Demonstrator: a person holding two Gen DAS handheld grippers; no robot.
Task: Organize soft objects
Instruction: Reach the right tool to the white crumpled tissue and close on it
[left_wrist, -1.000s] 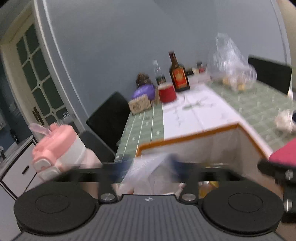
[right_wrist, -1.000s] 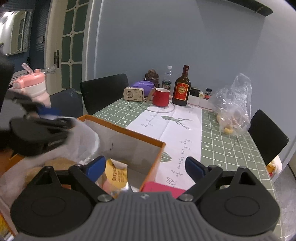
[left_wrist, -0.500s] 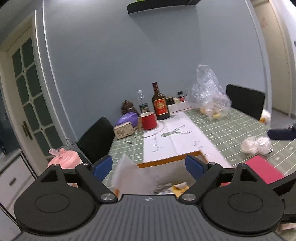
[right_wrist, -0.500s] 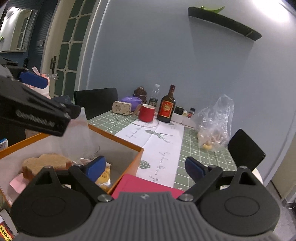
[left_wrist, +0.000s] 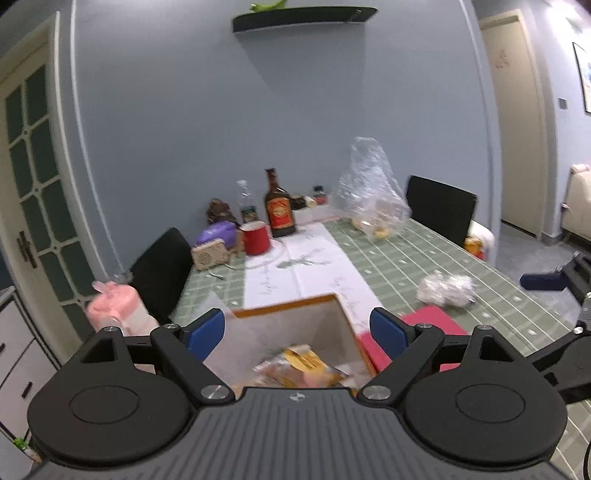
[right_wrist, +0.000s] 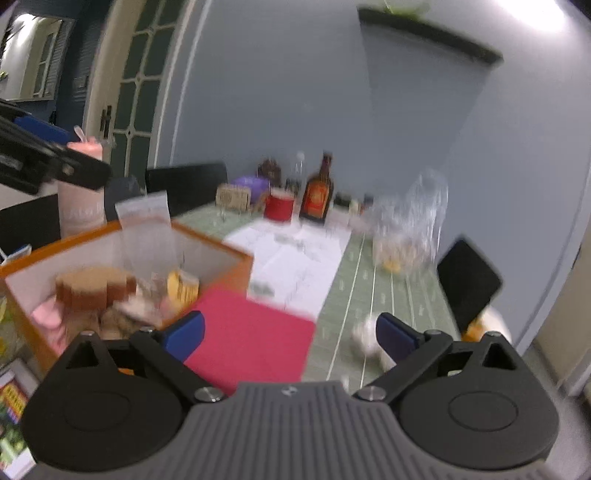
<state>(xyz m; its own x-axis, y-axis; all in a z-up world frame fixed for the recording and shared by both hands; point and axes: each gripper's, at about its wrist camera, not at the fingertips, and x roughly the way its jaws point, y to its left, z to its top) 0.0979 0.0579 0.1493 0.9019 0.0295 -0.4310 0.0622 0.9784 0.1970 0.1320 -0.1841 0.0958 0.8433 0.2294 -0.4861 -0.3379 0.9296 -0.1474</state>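
Right wrist view: a crumpled white soft bundle (right_wrist: 365, 338), blurred, apparently wrapped, lies on the table (right_wrist: 402, 295) just ahead of the spread, empty right tongs (right_wrist: 290, 334); left tongs (left_wrist: 297, 332), also spread, hover over the orange box (left_wrist: 295, 308). Best approach: straddle the bundle, squeeze gently.

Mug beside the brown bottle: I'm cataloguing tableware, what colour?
Red mug, clearest in the left wrist view.

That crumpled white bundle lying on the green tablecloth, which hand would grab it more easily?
Probably the right gripper: the white bundle lies just ahead of its open fingers. The left gripper is open above the orange box, farther away.
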